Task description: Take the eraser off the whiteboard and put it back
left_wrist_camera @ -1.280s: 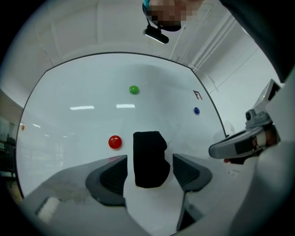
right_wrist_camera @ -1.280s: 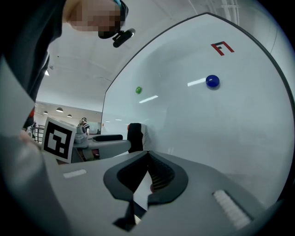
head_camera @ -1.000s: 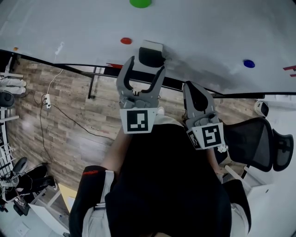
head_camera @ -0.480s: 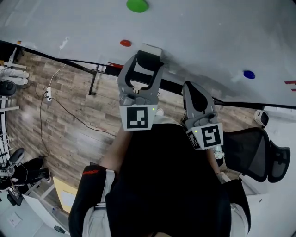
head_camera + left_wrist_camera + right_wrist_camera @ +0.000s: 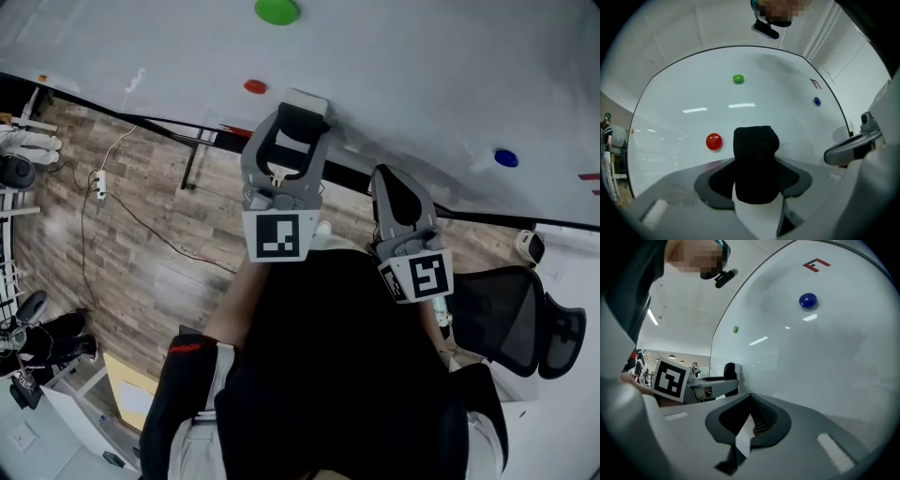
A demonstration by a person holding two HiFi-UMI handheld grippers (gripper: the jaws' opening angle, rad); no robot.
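In the head view, your left claw [image 5: 298,122] reaches level to the whiteboard [image 5: 422,66]. It stands around the eraser [image 5: 309,97], which sits on the board just right of a red magnet [image 5: 255,86]. Your right claw [image 5: 392,180] is near the board, to the right of the eraser.

In the left gripper view, the jaws have just been closing. The pads [image 5: 790,176] now lie against both sides of the eraser, so I judge that the grip is made. The eraser has a black part that looks like soft cloth and a white part that looks stiff. It should be light. Hold it by its two sides, as you do now, and press gently. It probably clings to the board by a magnet, so pull it straight away. No brand can be read on it.

In the right gripper view, the jaws are together with nothing between them. Far up on the board, a red mark [image 5: 816,265] looks like the letter F, with a blue magnet [image 5: 808,300] below it.
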